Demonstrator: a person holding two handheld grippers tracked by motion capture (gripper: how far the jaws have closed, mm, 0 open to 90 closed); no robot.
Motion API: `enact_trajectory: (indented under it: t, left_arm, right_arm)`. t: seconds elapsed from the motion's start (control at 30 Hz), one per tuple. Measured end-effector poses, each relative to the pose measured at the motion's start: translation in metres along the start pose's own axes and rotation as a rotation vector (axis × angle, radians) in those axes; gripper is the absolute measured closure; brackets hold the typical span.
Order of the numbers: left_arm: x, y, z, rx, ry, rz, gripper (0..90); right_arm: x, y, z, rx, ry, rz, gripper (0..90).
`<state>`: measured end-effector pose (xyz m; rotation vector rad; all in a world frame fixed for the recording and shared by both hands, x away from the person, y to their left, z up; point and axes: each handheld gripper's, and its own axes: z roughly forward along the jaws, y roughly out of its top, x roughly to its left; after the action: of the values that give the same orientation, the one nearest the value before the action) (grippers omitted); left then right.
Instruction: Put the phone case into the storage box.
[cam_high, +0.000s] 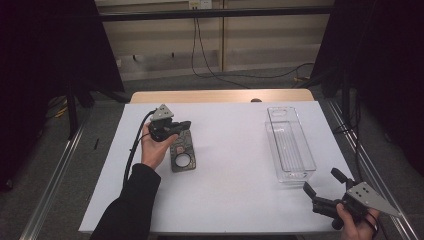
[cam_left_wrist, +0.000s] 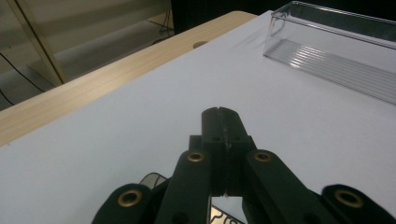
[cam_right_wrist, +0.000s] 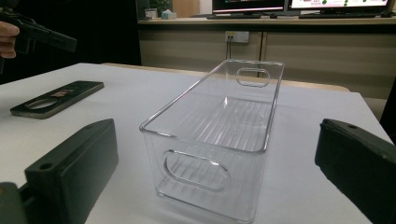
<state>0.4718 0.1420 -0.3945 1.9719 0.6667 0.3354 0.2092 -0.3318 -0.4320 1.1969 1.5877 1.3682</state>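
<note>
We see the left gripper (cam_high: 184, 125) closed on nothing, above the flat black plate (cam_high: 183, 152) at frame centre-left. The right gripper (cam_high: 321, 183), jaws wide apart, sits lower right near the table edge (cam_high: 240, 231), before the clear bin (cam_high: 290, 145). Risk: closed jaws nudge the plate without gripping. The sheet between them is free.

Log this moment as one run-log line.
left gripper: shut, empty, over dark flat plate | right gripper: open, near clear bin | bin: empty
</note>
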Motion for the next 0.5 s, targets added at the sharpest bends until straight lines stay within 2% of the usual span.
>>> enact_trajectory:
  t: [0.03,0.1,0.23,0.33,0.4,0.43,0.5]
  left_arm:
    - [0.001,0.001,0.001,-0.003,-0.002,-0.013,90.0]
    - [0.002,0.003,0.002,0.017,-0.001,-0.01,90.0]
    - [0.003,0.008,0.008,0.083,-0.005,0.007,90.0]
    - [0.003,0.011,0.012,0.116,-0.017,-0.003,90.0]
    - [0.003,0.013,0.015,0.143,-0.016,0.006,90.0]
    - [0.003,0.013,0.016,0.158,-0.019,-0.007,90.0]
    - [0.003,0.015,0.019,0.193,-0.008,-0.002,90.0]
  right_arm:
    - [0.0,0.0,0.0,0.0,-0.001,-0.001,0.0]
    - [0.0,0.0,0.0,0.0,0.001,0.001,0.0]
    - [0.0,0.0,0.0,0.004,0.002,0.002,0.0]
    - [0.0,0.0,0.0,0.002,0.002,0.002,0.0]
    - [0.0,0.0,0.0,0.002,0.002,0.002,0.0]
    - [0.0,0.0,0.0,0.002,0.002,0.002,0.0]
    - [0.0,0.0,0.0,0.002,0.003,0.001,0.0]
